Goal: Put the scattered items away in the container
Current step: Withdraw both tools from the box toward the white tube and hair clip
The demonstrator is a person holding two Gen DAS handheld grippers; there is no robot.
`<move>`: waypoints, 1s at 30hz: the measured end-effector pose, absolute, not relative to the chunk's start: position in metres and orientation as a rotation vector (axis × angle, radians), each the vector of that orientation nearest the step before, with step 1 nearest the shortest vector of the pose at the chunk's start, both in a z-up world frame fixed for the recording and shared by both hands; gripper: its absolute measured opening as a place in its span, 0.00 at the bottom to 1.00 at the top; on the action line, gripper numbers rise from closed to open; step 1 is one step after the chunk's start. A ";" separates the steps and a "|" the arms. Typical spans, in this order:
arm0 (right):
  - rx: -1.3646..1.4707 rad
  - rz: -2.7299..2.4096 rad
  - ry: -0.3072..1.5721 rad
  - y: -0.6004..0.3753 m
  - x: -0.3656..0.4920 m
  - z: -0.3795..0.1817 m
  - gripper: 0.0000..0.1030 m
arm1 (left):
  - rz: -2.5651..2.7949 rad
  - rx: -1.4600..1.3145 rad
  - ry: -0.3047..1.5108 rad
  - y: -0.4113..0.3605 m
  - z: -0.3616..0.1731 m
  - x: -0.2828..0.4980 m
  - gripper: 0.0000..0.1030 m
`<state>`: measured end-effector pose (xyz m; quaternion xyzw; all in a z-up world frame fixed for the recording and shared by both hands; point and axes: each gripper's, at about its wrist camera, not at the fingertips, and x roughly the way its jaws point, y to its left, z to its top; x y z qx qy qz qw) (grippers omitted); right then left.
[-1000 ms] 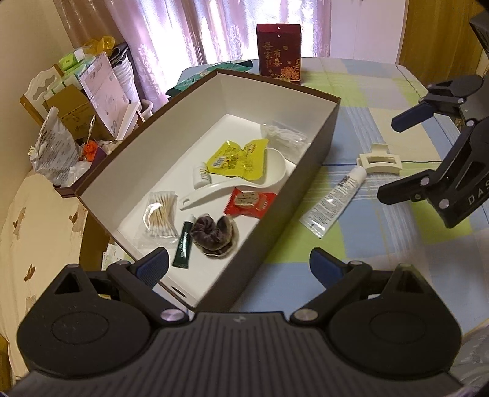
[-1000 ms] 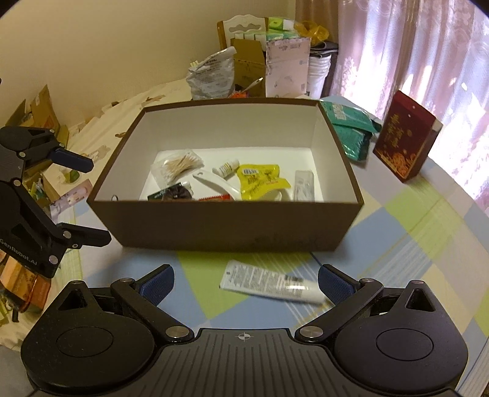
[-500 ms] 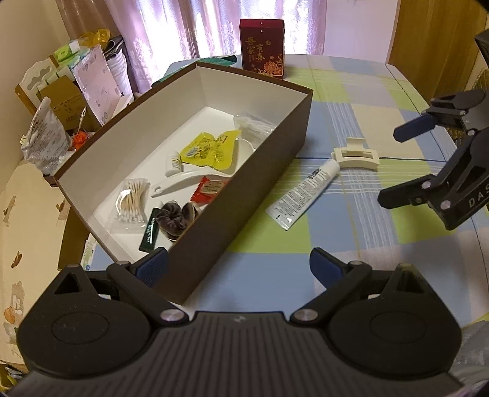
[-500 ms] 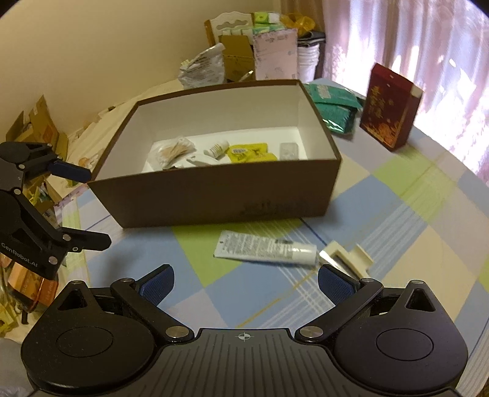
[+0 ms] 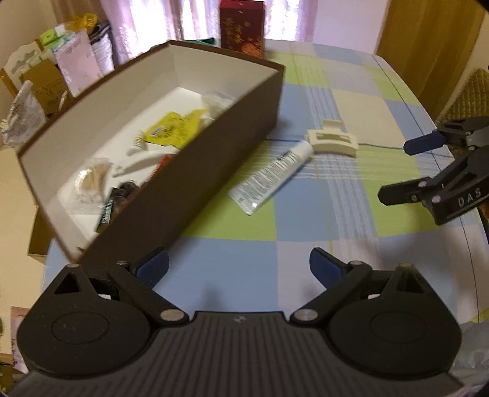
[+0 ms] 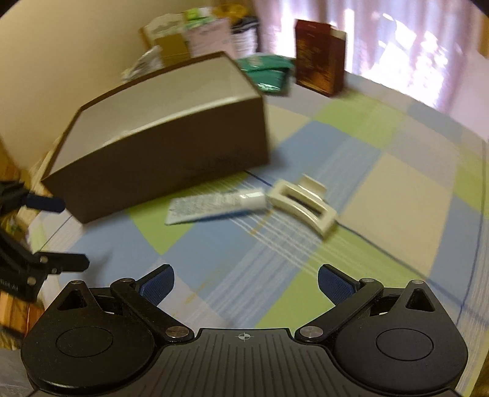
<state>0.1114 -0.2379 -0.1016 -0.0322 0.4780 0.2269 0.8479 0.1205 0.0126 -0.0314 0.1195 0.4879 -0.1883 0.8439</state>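
A brown box [image 5: 195, 171] with a white inside stands on the checked tablecloth; it also shows in the right wrist view [image 6: 171, 143]. It holds a yellow packet [image 5: 171, 129], cotton swabs [image 5: 91, 180], a white spoon and other small items. A white tube [image 5: 272, 177] and a cream hair claw [image 5: 331, 142] lie on the cloth beside the box, touching end to end; the right wrist view shows the tube [image 6: 214, 203] and the claw [image 6: 302, 204]. My left gripper [image 5: 238, 267] is open and empty near the box corner. My right gripper [image 6: 246, 282] is open and empty, short of the tube and claw.
A dark red carton [image 5: 243, 29] stands behind the box. Green packets [image 6: 269, 76] lie beside it. Cartons, papers and bags [image 5: 52, 79] are piled to the left of the box. The checked tablecloth [image 5: 351, 100] stretches to the right.
Both grippers have swung to the right, away from the box opening. The tube and hair claw now sit nearer the middle of both views. Both stay open.
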 end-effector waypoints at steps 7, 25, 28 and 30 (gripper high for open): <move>-0.046 0.327 1.044 -0.273 0.105 -0.117 1.00 | -0.477 0.291 1.002 -0.007 -0.047 0.122 0.93; 0.086 0.115 1.130 -0.329 0.105 -0.138 1.00 | -0.659 0.452 0.922 -0.076 -0.084 0.191 0.47; 0.101 0.089 1.138 -0.337 0.106 -0.140 1.00 | -0.662 0.489 0.907 -0.088 -0.091 0.204 0.47; 0.111 0.067 1.142 -0.344 0.108 -0.142 1.00 | -0.665 0.508 0.900 -0.094 -0.096 0.210 0.47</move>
